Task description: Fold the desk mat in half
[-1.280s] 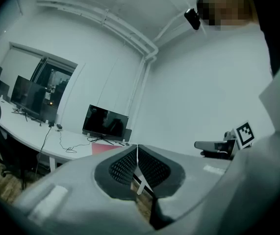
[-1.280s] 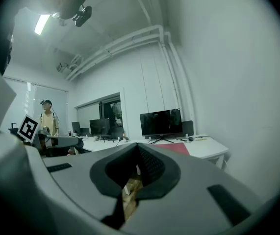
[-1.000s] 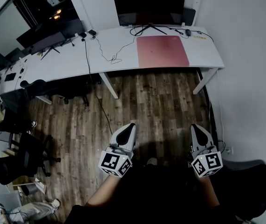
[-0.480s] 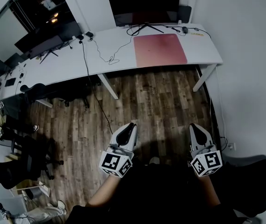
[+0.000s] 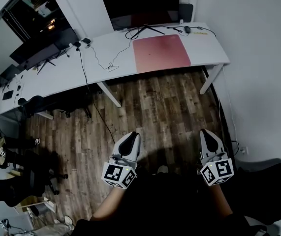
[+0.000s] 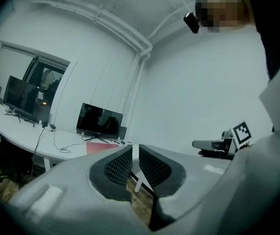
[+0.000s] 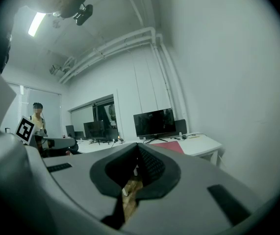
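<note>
Wood floor [image 5: 155,107] underfoot, white desk [image 5: 56,77] along far wall. Red desk mat [image 5: 161,53] lies flat, unfolded, on desk just before dark monitor [image 5: 140,9], well apart from both tools. I see left gripper [image 5: 133,135] jaws pressed together, empty. Right gripper [image 5: 206,132] likewise closed, nothing pinched.

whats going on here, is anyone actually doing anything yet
A person stands on the wood floor, some way back from the white desk, holding the left tongs and the right tongs low and pointed toward it. Both are shut and empty. The red desk mat lies flat and unfolded on the desk in front of the monitor, so the folding has not begun.
</note>
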